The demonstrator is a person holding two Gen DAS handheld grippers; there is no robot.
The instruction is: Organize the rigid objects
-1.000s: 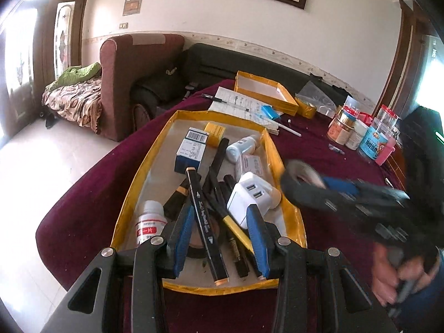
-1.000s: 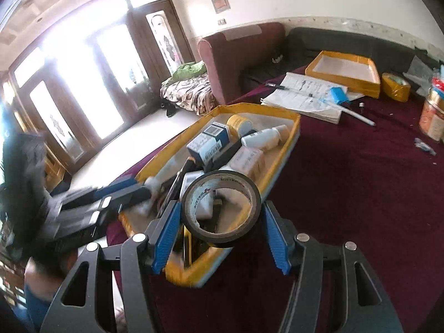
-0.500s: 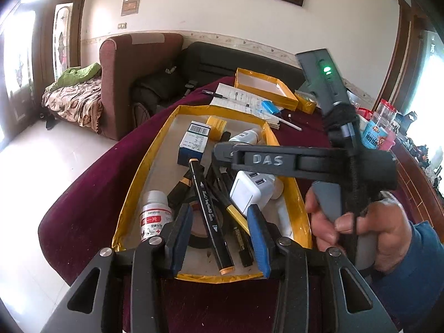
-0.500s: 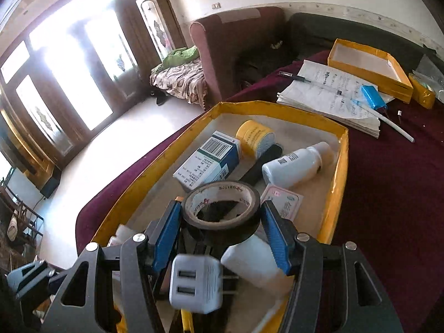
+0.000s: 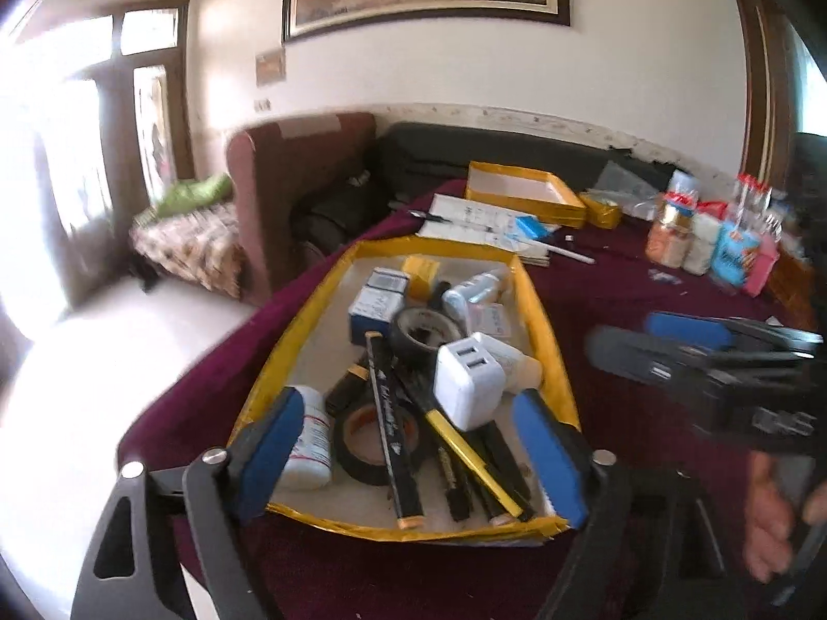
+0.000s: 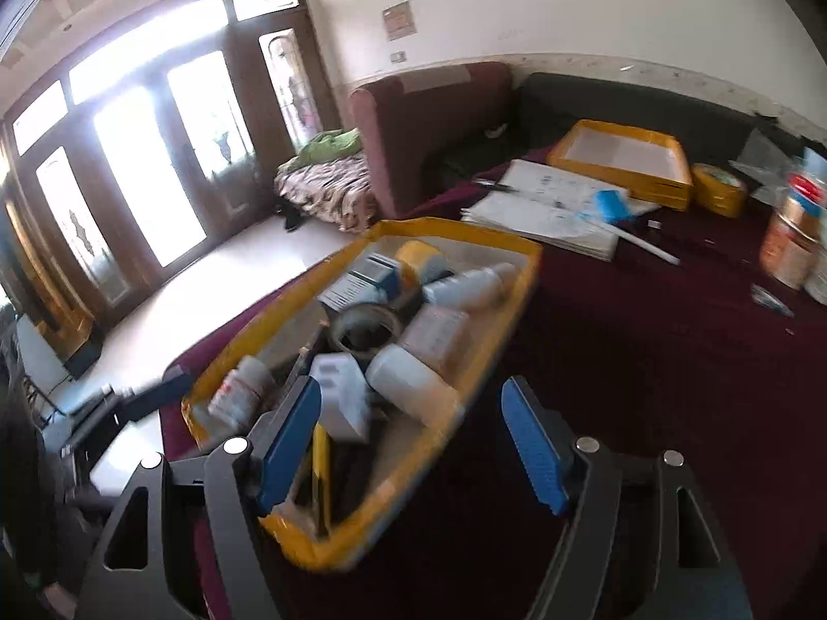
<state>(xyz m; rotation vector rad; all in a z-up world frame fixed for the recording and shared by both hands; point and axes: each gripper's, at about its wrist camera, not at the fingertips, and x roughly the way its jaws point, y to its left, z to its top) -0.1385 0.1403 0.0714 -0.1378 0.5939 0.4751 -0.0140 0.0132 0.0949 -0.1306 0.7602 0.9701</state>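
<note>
Both sets of jaws spread wide and empty: left gripper (image 5: 413, 444) poised over the near end of the yellow-rimmed tray (image 5: 545, 341), right gripper (image 6: 413, 439) with its left pad over the tray's near corner and its right pad out over bare cloth. Ahead of the left jaws, inside the tray, a jumble: black tape roll (image 5: 426, 329) flat on top of the pile, a second tape roll (image 5: 380, 439) lower down between the pads, white USB charger (image 5: 468, 380) just inside the right pad, white pill bottle (image 5: 310, 439) touching the line of the left pad, black marker (image 5: 390, 423) and a yellow-striped pen (image 5: 468, 457) running toward the camera, blue-and-white box (image 5: 374, 310) and small white bottle (image 5: 473, 294) further off. Judged as the gap between placing and fetching. Best to pick one target, keep the pads clear of the tray rim while descending, square the jaws across the narrow width of the item, and avoid dragging the crossed pens. Crowding likely the main hazard: a nudge to the charger could shift its neighbours. Beyond the jaws, dark maroon cloth (image 6: 646, 351) over the table, a second yellow tray (image 6: 620, 160) sitting empty, papers (image 6: 542, 206) and jars (image 5: 667, 237) at the far side; an armchair (image 6: 429, 119), framed picture and bright glass doors behind.
</note>
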